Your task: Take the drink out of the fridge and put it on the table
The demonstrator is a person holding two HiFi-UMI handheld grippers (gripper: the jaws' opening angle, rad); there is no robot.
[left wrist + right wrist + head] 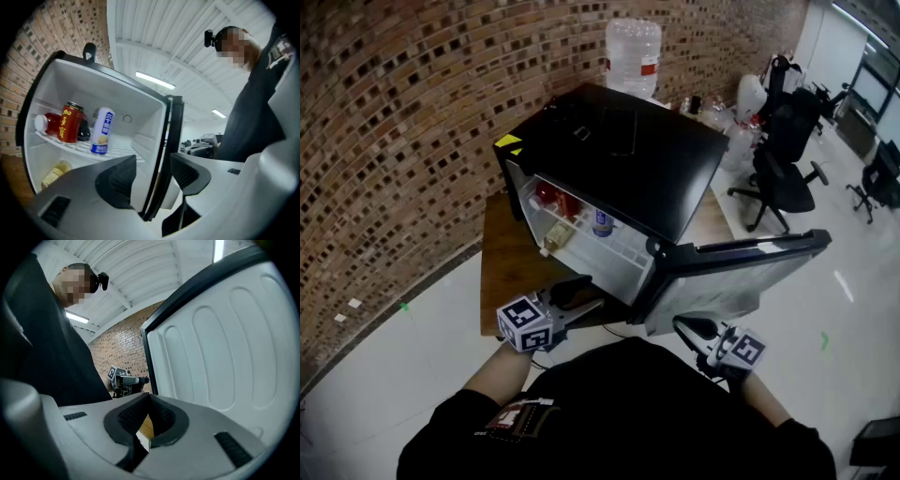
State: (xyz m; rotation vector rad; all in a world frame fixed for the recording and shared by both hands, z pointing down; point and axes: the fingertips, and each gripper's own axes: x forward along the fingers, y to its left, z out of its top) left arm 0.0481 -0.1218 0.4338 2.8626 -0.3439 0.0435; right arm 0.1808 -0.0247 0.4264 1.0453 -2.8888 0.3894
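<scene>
The black mini fridge (619, 159) stands on a wooden table (502, 272) with its door (741, 272) swung wide open to the right. On the upper shelf a blue-and-white drink can (102, 131) stands upright beside a red can (70, 123) and a red bottle (47, 123) that lies on its side. A yellowish bottle (55, 172) lies lower down. My left gripper (589, 292) is open just in front of the fridge's lower edge. The door's edge shows between its jaws, and the pads do not press on it. My right gripper (682, 324) is shut and empty, close under the door's white inner face (225, 348).
A large water jug (632, 56) stands behind the fridge against the brick wall. Black office chairs (787, 169) and a white desk stand at the right. White floor lies left of the table.
</scene>
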